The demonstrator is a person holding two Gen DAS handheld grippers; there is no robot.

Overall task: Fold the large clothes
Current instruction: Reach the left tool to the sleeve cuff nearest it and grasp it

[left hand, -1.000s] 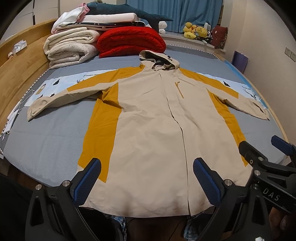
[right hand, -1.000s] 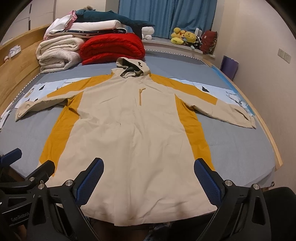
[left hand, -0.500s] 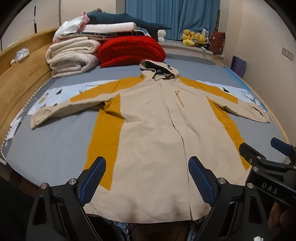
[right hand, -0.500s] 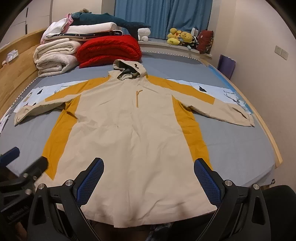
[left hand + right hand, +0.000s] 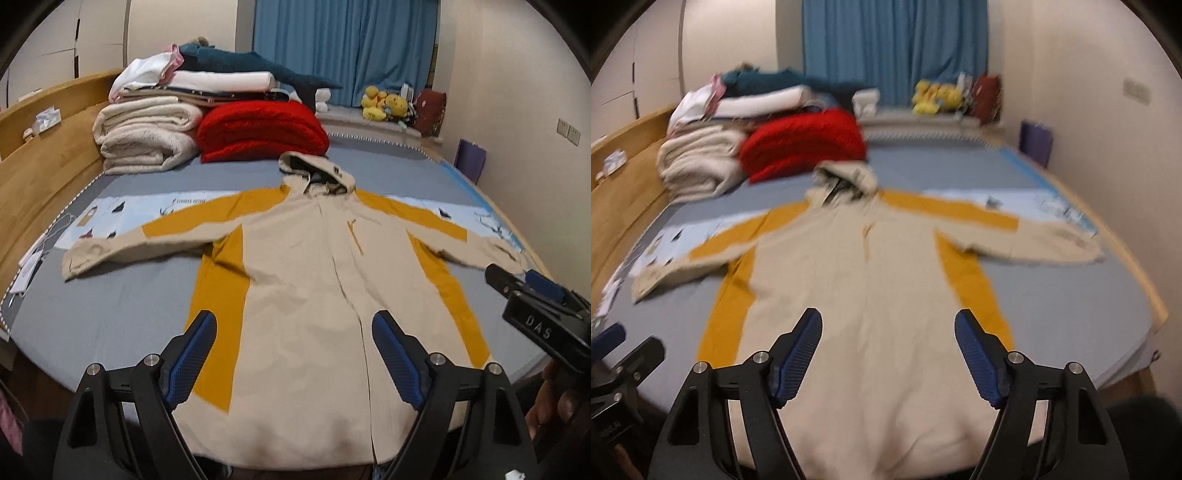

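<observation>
The one plainly readable marking is "DAS", in pale capitals on the black body of the right hand-held gripper, seen at the right edge of the left wrist view. A dark line of print runs along the pale blue patterned sheet on the bed beside the coat's sleeve, too small to read. In the right wrist view, faint lettering on the left hand-held gripper is cut off by the frame edge and blurred.

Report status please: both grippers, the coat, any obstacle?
Left gripper open, empty, above hem. Right gripper open, empty. Coat flat on bed, sleeves spread, unfolded. Blankets stacked beyond hood, not touching.
</observation>
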